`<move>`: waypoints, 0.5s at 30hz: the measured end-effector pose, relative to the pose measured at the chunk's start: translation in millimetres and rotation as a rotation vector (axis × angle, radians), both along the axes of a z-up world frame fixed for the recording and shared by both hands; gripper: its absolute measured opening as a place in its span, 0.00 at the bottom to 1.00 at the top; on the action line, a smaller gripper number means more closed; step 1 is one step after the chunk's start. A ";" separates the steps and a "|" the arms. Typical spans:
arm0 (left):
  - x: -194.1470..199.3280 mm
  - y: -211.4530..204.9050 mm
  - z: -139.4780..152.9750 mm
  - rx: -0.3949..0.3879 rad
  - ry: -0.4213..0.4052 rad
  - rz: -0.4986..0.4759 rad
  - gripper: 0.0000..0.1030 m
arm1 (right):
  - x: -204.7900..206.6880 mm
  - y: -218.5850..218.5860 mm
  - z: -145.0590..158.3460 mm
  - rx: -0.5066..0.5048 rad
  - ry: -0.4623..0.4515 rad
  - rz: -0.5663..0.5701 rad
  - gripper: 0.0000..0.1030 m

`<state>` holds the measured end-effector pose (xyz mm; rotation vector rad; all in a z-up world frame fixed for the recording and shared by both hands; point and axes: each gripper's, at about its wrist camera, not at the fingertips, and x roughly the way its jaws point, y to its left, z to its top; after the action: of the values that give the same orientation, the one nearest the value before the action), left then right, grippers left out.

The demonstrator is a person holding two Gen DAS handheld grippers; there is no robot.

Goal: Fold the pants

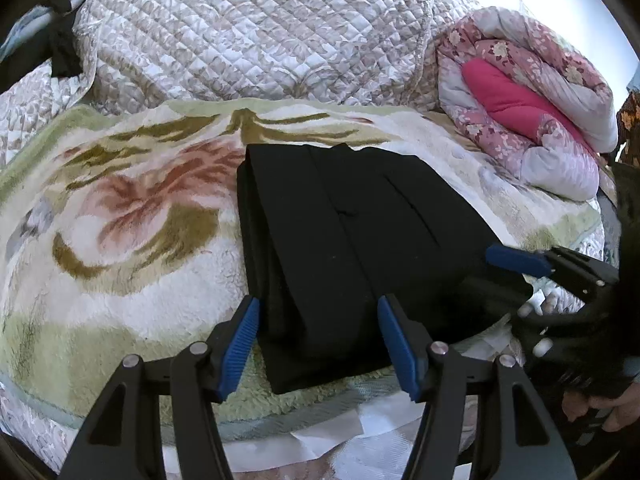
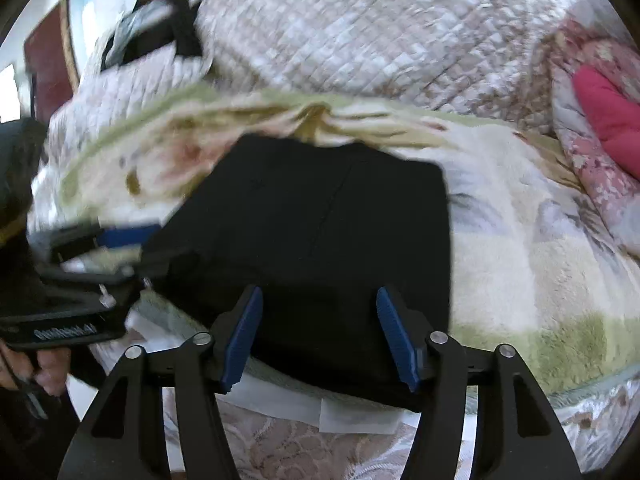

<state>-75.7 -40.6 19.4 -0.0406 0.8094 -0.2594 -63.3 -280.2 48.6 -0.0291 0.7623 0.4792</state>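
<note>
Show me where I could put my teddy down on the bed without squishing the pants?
Left of the pants, the blanket lies bare up to the quilt. Right of them is a smaller bare patch, up to the pink duvet. The near edge is crowded by both grippers, left and right.

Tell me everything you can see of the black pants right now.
The black pants lie folded into a flat, roughly rectangular stack of several layers on the floral fleece blanket. The fabric looks plain, matte and smooth, with lengthwise seams or creases on top. The near edge points toward both cameras. The left tool and right tool hang open over that near edge; whether either touches the cloth cannot be told.
</note>
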 end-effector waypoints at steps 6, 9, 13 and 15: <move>0.4 0.8 -0.1 -0.003 0.004 0.002 0.62 | 9.3 -4.7 -12.5 -0.045 0.056 -0.053 0.57; 0.3 1.9 1.1 -0.002 0.001 0.007 0.61 | 6.3 -8.8 -3.3 -0.020 0.017 -0.077 0.47; 0.6 3.6 10.5 0.017 -0.028 0.032 0.53 | 7.0 -16.4 4.7 0.027 -0.007 -0.107 0.27; 2.2 4.3 14.7 0.017 -0.036 0.044 0.46 | 9.8 -16.0 2.1 0.033 0.012 -0.107 0.25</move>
<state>-73.5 -36.4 34.1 -0.0373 0.7740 -0.2105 -53.5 -296.3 50.7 0.0450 0.7632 0.3898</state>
